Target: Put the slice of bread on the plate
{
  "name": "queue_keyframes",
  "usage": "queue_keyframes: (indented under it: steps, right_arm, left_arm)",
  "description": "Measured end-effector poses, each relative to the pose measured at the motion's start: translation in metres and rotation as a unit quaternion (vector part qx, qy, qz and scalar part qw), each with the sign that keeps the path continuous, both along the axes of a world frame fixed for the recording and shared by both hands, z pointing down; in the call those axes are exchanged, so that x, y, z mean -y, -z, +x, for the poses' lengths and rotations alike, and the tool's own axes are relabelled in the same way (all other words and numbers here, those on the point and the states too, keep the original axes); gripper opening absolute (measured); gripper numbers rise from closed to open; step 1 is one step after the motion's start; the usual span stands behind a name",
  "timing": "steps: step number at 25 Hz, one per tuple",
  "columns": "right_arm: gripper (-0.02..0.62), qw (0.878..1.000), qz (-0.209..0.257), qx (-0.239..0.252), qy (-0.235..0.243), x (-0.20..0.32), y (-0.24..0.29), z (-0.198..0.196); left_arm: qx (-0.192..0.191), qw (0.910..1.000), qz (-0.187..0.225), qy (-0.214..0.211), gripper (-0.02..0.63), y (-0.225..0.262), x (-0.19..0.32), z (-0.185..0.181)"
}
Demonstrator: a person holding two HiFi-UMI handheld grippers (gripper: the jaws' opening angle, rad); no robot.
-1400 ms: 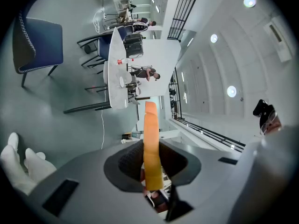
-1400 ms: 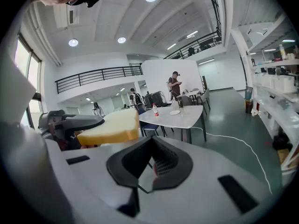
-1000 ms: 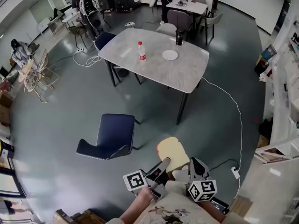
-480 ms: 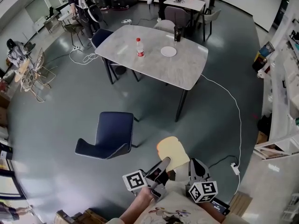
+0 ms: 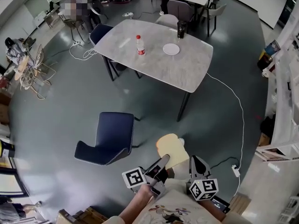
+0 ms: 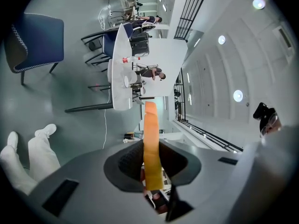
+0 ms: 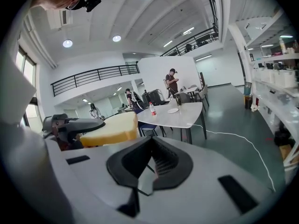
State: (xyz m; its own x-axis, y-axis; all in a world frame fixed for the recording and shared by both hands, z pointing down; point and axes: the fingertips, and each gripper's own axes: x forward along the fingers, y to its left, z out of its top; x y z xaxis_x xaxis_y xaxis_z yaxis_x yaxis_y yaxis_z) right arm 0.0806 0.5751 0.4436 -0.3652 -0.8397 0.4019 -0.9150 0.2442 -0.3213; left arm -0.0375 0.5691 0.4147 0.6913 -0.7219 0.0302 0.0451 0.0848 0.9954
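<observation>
Nearest the onlooker, the left gripper (image 5: 163, 162) had its fingers (image 6: 126, 164) clenched on the near end of the slice of bread (image 5: 172, 150). Most of the slice reached out unsupported beyond them, held over the floor (image 5: 60, 120) and well apart from the plate (image 5: 171, 49). The right gripper (image 5: 195, 161) hung just beside it, its fingers (image 7: 135, 162) pressed together on nothing.

The first hazard lay in this grip. A soft slice pinched at one end would probably sag, tear at the pinch or slide free under a jolt, and it would then land on the floor. A harder squeeze would likely crush the crumb.

Further out, a blue chair (image 5: 112, 136) stood to the left and a white cable (image 5: 240, 120) trailed across the floor to the right. Either could catch a foot and jar the held slice.

Farthest off, on the tabletop (image 5: 187, 73), the plate lay with a bottle (image 5: 140, 45) near it and a dark cup (image 5: 181, 30) just beside it.

- A low or wide reach there could topple either vessel.
- The plate looked small, so a slice let go off centre might overhang its rim or push it along.
- The idle right gripper, kept this close, could also brush the slice.
</observation>
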Motion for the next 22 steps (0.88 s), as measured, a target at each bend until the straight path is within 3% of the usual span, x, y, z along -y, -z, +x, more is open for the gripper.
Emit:
queue_keyframes:
  steps: [15,22]
  right_arm:
    - [0.006,0.997,0.05,0.054,0.031,0.21,0.031,0.033]
    - [0.006,0.995,0.027,0.087,0.044,0.253,0.012,0.046]
  left_arm:
    - [0.03,0.9988,0.034,0.017,0.098,0.036,0.192,0.044]
    - [0.032,0.998,0.034,0.042,0.098,0.03,0.239,0.058]
